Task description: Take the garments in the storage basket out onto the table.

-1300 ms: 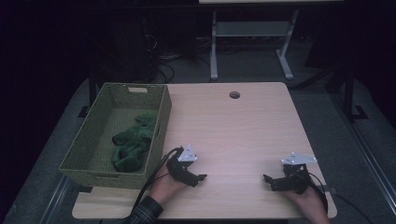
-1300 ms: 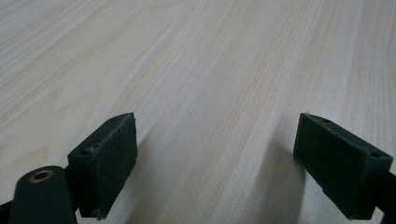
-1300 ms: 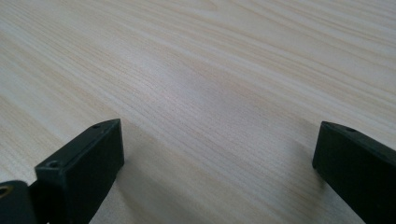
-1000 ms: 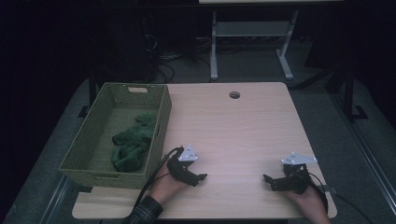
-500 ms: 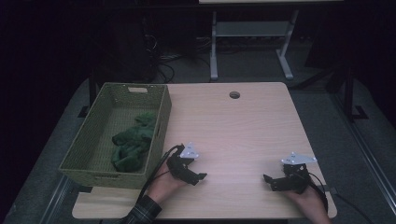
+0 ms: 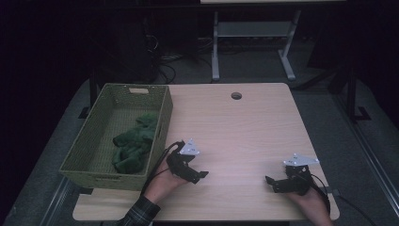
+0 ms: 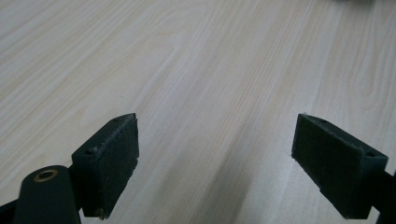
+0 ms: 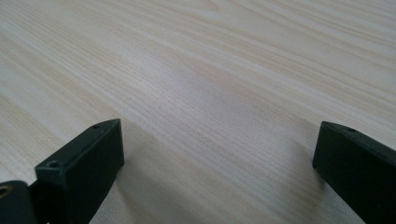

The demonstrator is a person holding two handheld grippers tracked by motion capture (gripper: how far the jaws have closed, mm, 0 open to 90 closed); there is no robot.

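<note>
Pale wood grain covers the bench (image 6: 244, 136), and in the high view a green woven basket (image 6: 162, 122) sits along its left edge with a crumpled green cloth (image 6: 134, 143) inside. The left hand-held gripper (image 6: 200, 175) rests just beside the basket's near right corner, likely handy for the cloth; the right hand-held gripper (image 6: 269, 181) lies near the front right corner. In the left gripper view its jaws stand wide apart over bare bench. The right gripper view shows the same: jaws apart, empty, resting low.

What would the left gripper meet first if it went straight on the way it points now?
Probably only the bare table: the left gripper is open and points low across the wood, with nothing between or ahead of its jaws.
</note>
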